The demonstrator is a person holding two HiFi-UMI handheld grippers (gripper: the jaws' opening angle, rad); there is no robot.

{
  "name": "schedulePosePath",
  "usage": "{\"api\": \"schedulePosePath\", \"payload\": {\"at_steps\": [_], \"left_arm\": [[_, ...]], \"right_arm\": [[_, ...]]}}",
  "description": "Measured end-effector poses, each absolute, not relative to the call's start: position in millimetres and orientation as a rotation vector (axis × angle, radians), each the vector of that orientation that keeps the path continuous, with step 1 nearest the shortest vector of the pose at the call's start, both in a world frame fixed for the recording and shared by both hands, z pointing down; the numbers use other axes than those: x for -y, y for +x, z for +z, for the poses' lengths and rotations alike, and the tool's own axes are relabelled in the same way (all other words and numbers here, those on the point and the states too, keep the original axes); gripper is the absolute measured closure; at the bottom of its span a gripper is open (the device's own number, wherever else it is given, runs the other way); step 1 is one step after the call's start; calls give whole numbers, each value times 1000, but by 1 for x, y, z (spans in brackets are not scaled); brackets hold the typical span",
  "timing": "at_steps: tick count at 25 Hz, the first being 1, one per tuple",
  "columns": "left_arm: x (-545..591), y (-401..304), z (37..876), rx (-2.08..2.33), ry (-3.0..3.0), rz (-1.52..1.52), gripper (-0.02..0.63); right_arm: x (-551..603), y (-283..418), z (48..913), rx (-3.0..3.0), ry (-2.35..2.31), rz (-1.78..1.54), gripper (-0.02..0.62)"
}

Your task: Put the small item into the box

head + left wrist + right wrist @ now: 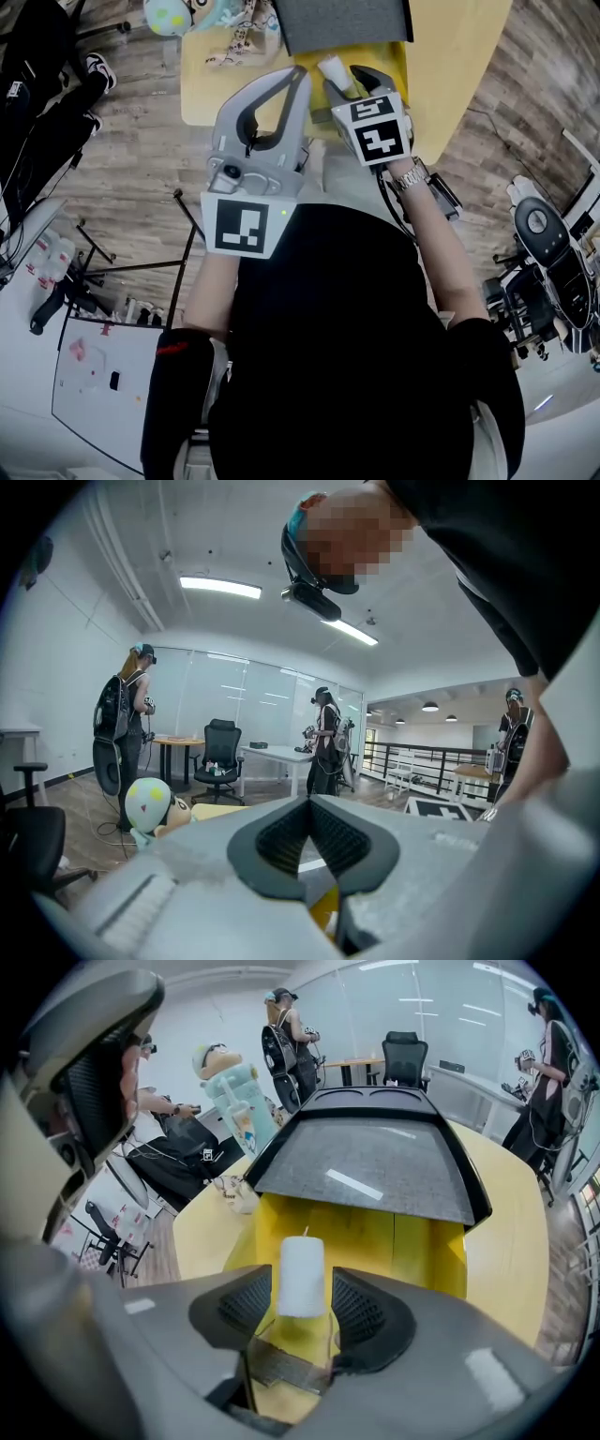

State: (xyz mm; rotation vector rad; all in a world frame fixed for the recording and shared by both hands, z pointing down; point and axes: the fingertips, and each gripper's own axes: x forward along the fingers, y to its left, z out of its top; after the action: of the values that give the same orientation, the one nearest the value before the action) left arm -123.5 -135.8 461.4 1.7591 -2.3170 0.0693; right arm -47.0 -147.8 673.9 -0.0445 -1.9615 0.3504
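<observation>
White and cylinder-shaped, the item stands upright, plain and matte, with a thin wick-like tip on top. It sits between the two dark ribbed pads of the right gripper. That gripper's jaws are spread wide, and a thin gap shows on each side, so the pads do not press on the item. Behind and beneath the item is the bright yellow inside of the box. Whether the item rests on the box's bottom cannot be told. The box's lid, speckled grey with a black rim, stands open behind it. The box is on a pale yellow surface with a rounded edge. A doll with a pale blue-green body is beside the surface's far left edge. The left gripper, held just to the left of the right one, has its jaw tips closed together with nothing between them. Around the surface is a floor of grey-brown wood planks. The room is a bright office with white walls, glass partitions and ceiling strip lights. A black chair and several people are farther off.
</observation>
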Motion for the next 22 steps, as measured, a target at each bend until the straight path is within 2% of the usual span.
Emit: {"api": "schedulePosePath", "payload": {"at_steps": [2,8,10,11,22], "left_arm": [[134,-118,459,2331,1752,74,604],[128,-102,450,2354,1754,95,604],[125,-99,446,2371,1739,87,604],[123,-98,445,2378,1731,82,604],[113,-75,425,2434,1750,126,604]], "right_arm": [[149,-47,670,1977,-54,340,402],[155,-45,648,2045,-36,328,492],[158,-43,640,2074,-4,326,572],[159,-41,636,2087,10,328,592],[169,-32,588,2253,41,360,592]]}}
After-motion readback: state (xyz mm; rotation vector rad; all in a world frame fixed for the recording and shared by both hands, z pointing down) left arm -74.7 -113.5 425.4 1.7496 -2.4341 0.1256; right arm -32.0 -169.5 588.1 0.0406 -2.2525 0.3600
